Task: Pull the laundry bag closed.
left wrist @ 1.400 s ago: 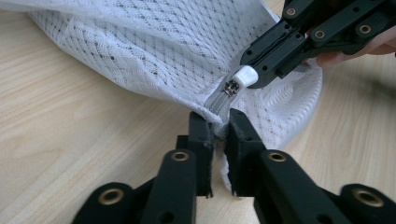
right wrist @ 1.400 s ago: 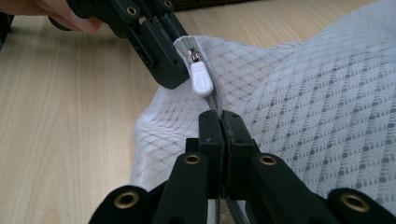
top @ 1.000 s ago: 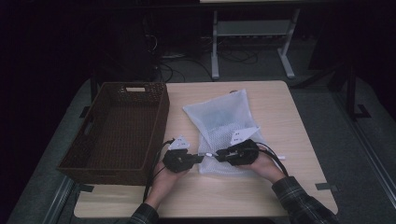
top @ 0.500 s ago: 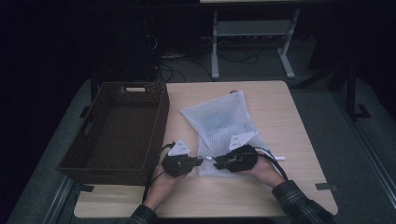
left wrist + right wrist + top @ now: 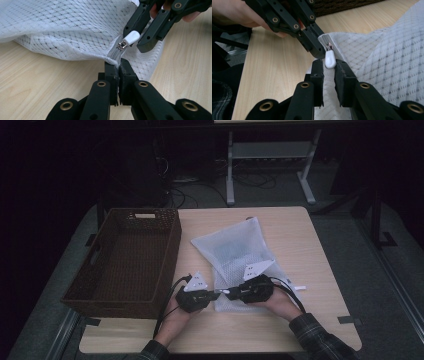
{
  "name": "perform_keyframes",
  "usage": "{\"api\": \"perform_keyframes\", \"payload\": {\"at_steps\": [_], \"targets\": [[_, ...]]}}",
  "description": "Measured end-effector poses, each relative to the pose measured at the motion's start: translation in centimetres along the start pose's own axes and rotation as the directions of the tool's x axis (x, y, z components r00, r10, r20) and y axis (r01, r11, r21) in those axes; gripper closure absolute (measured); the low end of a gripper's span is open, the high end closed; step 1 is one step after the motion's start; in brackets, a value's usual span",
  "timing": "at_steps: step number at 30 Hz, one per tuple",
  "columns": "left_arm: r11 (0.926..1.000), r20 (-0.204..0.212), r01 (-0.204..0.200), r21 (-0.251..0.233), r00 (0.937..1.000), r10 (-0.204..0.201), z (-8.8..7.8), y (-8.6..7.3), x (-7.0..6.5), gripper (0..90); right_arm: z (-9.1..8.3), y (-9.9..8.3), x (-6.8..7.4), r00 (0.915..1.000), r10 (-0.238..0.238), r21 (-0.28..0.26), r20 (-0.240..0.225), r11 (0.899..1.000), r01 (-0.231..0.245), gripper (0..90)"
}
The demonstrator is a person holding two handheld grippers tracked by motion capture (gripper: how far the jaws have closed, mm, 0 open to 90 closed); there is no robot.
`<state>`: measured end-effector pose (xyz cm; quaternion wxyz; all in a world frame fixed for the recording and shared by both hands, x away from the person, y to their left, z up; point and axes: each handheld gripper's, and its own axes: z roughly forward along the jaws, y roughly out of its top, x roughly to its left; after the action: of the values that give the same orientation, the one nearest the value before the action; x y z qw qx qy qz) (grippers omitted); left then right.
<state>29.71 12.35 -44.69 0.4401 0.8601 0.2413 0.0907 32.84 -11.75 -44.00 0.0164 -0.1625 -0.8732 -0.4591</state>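
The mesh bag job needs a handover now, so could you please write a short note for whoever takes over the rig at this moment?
Left gripper: shut on the grey zipper tape at the corner of the mesh bag, pinning it.
Right gripper: jaws have just been closing around the white zipper pull, which sits between them; whether the pads press on it cannot be told.
Things: the bag lies flat on the table; the wicker basket stands beside it, on the left-hand side.
Done: corner anchored, pull lined up.
Left: clamp the pull, then probably draw it along the zipper.
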Motion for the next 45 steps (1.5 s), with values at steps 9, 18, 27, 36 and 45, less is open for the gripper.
{"api": "perform_keyframes", "payload": {"at_steps": [9,18,27,36,45], "targets": [[0.9998,-0.003,-0.016,0.012,0.9999,0.016,0.12,0.02,-0.17,87.4,0.57,0.42,0.15,0.9999,-0.005,-0.002,-0.012,1.0,0.005,79.1],[0.9998,-0.004,-0.013,0.012,0.9999,0.013,0.17,0.06,-0.23,87.4,0.66,0.59,0.14,0.9995,-0.02,0.003,0.024,1.0,0.02,85.4],[0.9981,0.018,0.062,0.001,0.9979,-0.062,0.01,0.02,0.27,87.9,0.56,0.68,0.43,0.998,-0.04,0.007,0.05,0.999,0.04,86.1],[0.9957,0.027,0.092,-0.01,0.9954,-0.092,-0.13,-0.09,0.48,88.0,0.48,0.57,0.45,0.9978,-0.041,0.015,0.053,0.999,0.04,86.2],[0.994,0.03,0.108,-0.017,0.9937,-0.108,-0.3,-0.18,0.69,88.2,0.28,0.42,0.35,0.997,-0.045,0.022,0.064,0.999,0.044,86.2]]}}
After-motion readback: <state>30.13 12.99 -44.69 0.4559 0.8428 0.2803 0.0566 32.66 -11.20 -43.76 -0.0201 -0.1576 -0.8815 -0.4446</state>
